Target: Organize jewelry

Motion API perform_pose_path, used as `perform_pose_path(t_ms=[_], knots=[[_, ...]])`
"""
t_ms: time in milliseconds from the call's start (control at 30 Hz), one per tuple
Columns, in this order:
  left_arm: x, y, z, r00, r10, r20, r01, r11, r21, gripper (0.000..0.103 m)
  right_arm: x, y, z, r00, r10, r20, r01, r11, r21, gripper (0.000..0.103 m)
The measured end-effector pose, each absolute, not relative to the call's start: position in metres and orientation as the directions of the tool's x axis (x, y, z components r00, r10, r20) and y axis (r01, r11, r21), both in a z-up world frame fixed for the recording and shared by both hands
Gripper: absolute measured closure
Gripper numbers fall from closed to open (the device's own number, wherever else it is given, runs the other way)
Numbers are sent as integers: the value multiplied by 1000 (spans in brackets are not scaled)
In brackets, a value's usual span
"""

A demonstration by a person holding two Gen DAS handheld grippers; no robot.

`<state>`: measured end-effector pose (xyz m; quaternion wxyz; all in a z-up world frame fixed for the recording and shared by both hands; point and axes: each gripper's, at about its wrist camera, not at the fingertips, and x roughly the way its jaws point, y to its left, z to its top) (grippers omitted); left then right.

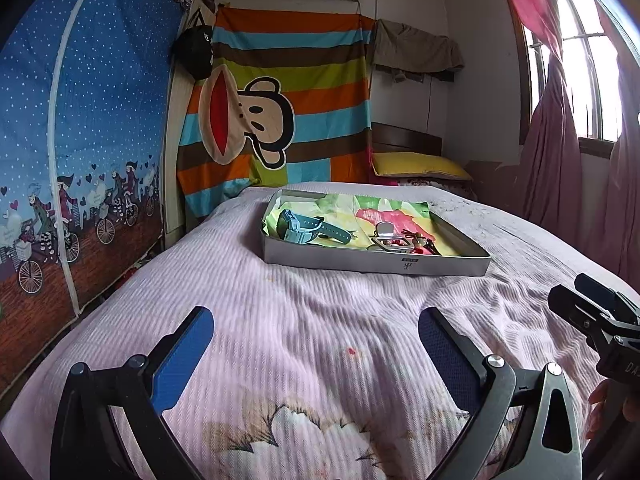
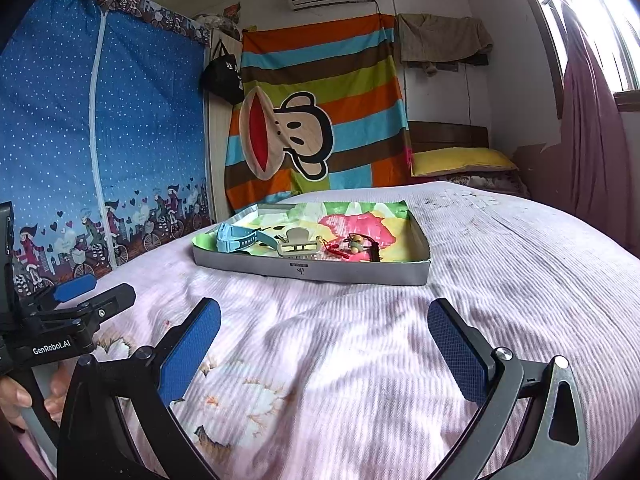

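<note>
A shallow grey tray (image 1: 376, 262) (image 2: 308, 270) lined with bright printed paper rests on the pink bedspread. Inside lie a light blue watch (image 1: 308, 227) (image 2: 236, 238), a beige hair claw clip (image 1: 390, 240) (image 2: 298, 245), and a small charm with red cord and a dark piece (image 1: 424, 242) (image 2: 354, 244). My left gripper (image 1: 316, 336) hovers open over the bedspread, well short of the tray. My right gripper (image 2: 324, 332) is open too, also short of the tray, with nothing between its fingers. Each gripper shows at the edge of the other's view.
The bed (image 1: 280, 320) fills the foreground. A blue fabric wardrobe (image 1: 80, 140) stands at left, a striped monkey cloth (image 1: 280, 112) hangs behind, a yellow pillow (image 1: 416, 168) lies at the head, and pink curtains (image 1: 560, 160) cover the window at right. A hand (image 2: 16, 396) grips the left tool's handle.
</note>
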<state>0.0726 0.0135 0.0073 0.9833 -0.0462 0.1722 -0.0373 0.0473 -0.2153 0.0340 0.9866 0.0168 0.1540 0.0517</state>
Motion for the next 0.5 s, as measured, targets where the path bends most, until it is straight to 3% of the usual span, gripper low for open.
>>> perform_pose_path(t_ms=[500], knots=[[70, 8, 5, 941, -91, -326, 69, 994, -80, 0, 51, -218, 31, 943, 104, -315, -89, 994, 61, 1]])
